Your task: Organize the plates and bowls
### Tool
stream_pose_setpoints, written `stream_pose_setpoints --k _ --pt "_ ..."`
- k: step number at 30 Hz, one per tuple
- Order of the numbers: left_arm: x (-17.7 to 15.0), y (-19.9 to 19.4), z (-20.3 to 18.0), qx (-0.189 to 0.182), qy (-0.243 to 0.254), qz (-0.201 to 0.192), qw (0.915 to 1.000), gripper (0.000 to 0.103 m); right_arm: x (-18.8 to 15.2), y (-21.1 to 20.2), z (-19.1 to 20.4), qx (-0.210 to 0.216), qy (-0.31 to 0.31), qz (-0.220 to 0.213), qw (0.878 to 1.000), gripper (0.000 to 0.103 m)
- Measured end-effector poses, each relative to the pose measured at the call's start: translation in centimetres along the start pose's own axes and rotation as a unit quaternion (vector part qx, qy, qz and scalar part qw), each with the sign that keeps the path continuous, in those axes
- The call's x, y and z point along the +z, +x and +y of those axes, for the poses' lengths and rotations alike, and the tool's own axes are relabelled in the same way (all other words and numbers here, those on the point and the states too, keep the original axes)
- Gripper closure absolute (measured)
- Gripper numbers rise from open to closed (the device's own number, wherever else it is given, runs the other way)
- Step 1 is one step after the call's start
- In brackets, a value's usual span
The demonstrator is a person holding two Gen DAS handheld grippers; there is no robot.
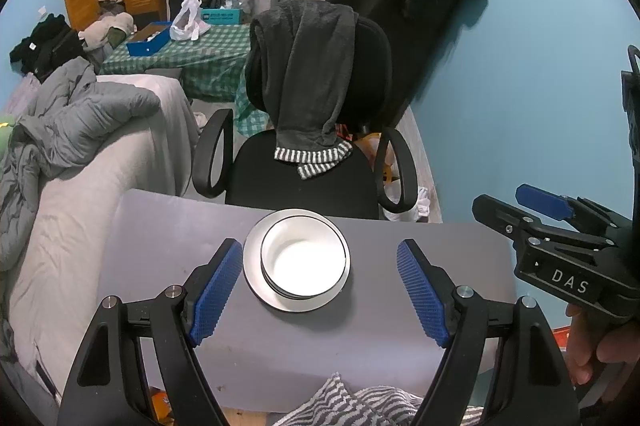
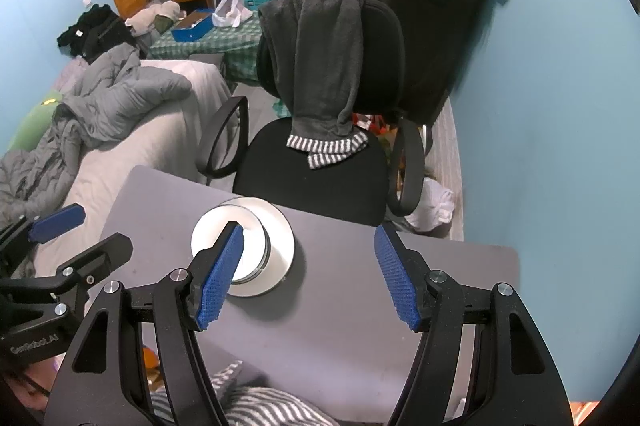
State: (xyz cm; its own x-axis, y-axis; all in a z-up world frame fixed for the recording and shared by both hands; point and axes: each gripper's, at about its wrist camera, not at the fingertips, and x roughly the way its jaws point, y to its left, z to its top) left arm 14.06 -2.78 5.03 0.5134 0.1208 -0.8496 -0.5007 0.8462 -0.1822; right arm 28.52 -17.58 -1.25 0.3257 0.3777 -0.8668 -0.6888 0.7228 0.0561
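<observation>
A stack of white bowls (image 1: 303, 260) with dark rims sits on a white plate (image 1: 256, 280) near the far edge of the grey table (image 1: 168, 234). My left gripper (image 1: 320, 290) is open and empty, its blue pads either side of the stack and a little nearer than it. In the right wrist view the bowls (image 2: 256, 226) and plate (image 2: 282, 250) lie left of centre. My right gripper (image 2: 310, 274) is open and empty, to the right of the stack above the table; its left pad hides part of the bowls. It also shows in the left wrist view (image 1: 560, 226).
A black office chair (image 1: 304, 162) with a grey garment over its back stands just beyond the table. A bed with a grey duvet (image 1: 72, 130) is at the left. A blue wall (image 1: 520, 106) is at the right. A striped cloth (image 1: 360, 406) lies at the table's near edge.
</observation>
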Motion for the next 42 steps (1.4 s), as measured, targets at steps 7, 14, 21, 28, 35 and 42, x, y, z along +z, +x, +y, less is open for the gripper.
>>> stream_pose_setpoints --k 7,14,21,28,35,42 --pt "-0.06 -0.09 0.07 -0.001 -0.002 0.000 1.0000 0.022 -0.03 -0.32 0.45 0.005 -0.004 0.001 1.000 0.036" --pt "-0.07 -0.16 -0.03 0.000 -0.002 0.000 1.0000 0.022 -0.06 -0.27 0.41 0.004 0.000 0.003 1.000 0.036" --pt "0.11 -0.02 -0.09 0.000 -0.001 0.002 1.0000 0.022 -0.04 -0.24 0.35 0.005 0.002 0.005 1.000 0.036" --pt "0.23 -0.03 0.00 -0.001 0.000 0.003 1.0000 0.022 -0.06 -0.21 0.30 0.005 0.001 0.004 1.000 0.036" --pt "0.08 -0.03 0.07 0.003 0.001 0.008 1.0000 0.022 -0.14 -0.06 0.08 0.003 0.001 0.006 1.000 0.036" --pt "0.10 0.16 -0.11 0.007 0.000 0.019 0.9998 0.022 -0.33 0.08 -0.14 0.002 0.006 0.007 1.000 0.036"
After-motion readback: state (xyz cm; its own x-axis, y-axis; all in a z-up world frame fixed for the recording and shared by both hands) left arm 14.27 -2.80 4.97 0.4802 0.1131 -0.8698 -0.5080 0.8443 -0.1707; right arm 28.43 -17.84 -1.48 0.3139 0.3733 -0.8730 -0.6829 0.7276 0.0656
